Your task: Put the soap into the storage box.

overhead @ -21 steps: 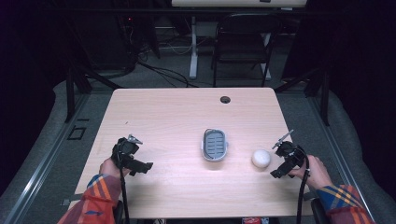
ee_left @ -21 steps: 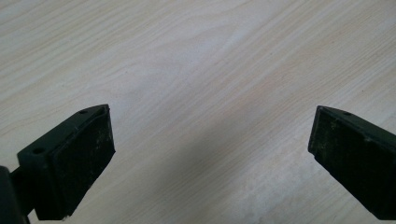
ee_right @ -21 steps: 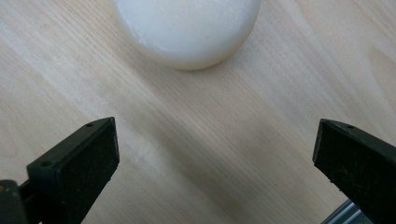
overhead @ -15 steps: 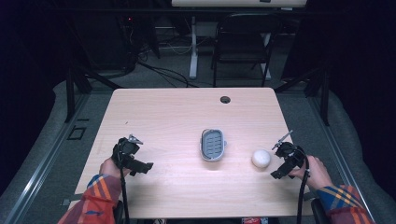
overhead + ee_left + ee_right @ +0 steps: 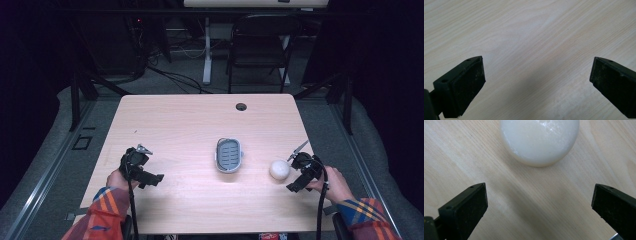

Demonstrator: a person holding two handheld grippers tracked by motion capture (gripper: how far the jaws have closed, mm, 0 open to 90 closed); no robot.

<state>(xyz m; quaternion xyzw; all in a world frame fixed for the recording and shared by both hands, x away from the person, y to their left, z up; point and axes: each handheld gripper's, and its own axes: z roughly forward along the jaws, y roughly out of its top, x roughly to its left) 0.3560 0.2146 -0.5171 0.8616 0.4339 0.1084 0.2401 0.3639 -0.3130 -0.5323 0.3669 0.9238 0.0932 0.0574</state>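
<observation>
Ball point(image 5: 539, 140) just ahead of R gripper point(image 5: 539, 205), jaws wide

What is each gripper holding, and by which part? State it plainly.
Nothing is held. The left gripper is open over bare table; the right gripper is open, just short of the white ball.

Lab-like room — dark curtains, floor cables point(image 5: 175, 77), folding chair point(image 5: 260, 47)

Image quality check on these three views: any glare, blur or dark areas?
High view: table evenly lit, surroundings nearly black, picture soft. Right gripper view: white ball cropped at the top, small glare spot on it, soft shadow beneath; right gripper open. Left gripper view: wood grain sharp, left gripper open, faint shadow between the jaws.
</observation>
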